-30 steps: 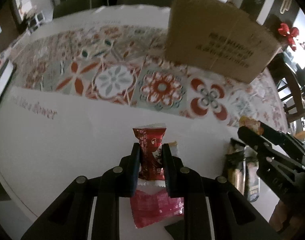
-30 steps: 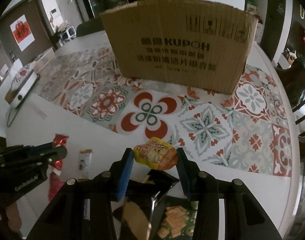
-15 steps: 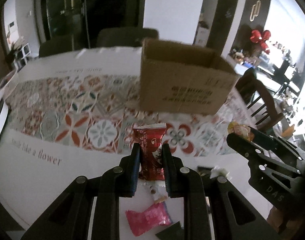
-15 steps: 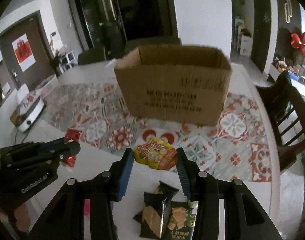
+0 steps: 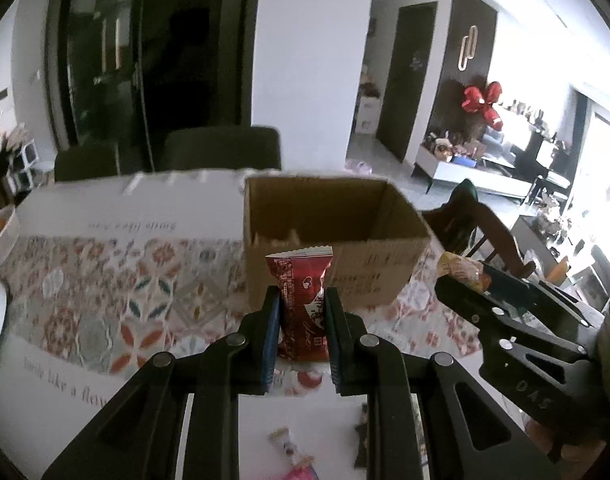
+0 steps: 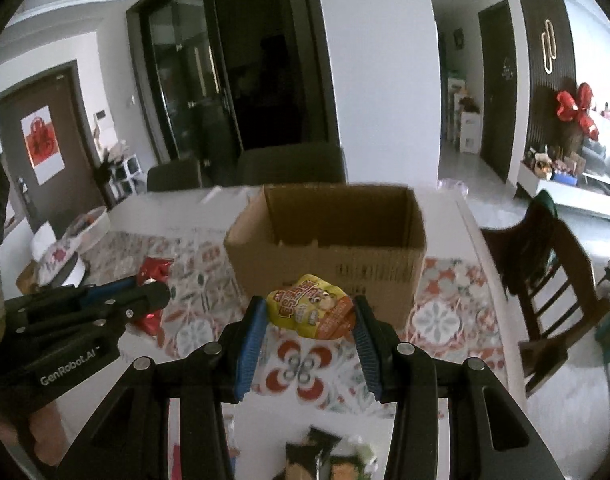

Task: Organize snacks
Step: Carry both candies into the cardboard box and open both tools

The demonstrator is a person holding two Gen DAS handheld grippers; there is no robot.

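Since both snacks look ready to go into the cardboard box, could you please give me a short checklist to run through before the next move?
1. Left gripper shut on the red snack packet: ok.
2. Right gripper shut on the yellow snack pouch: ok.
3. Cardboard box upright with its top open: ok.
4. Room inside the box: cannot tell, its floor is hidden behind the front wall.
5. Path from both packets to the box opening free of obstacles: ok.
6. Grippers apart from each other: ok, the left one sits clear to the side in the right wrist view.
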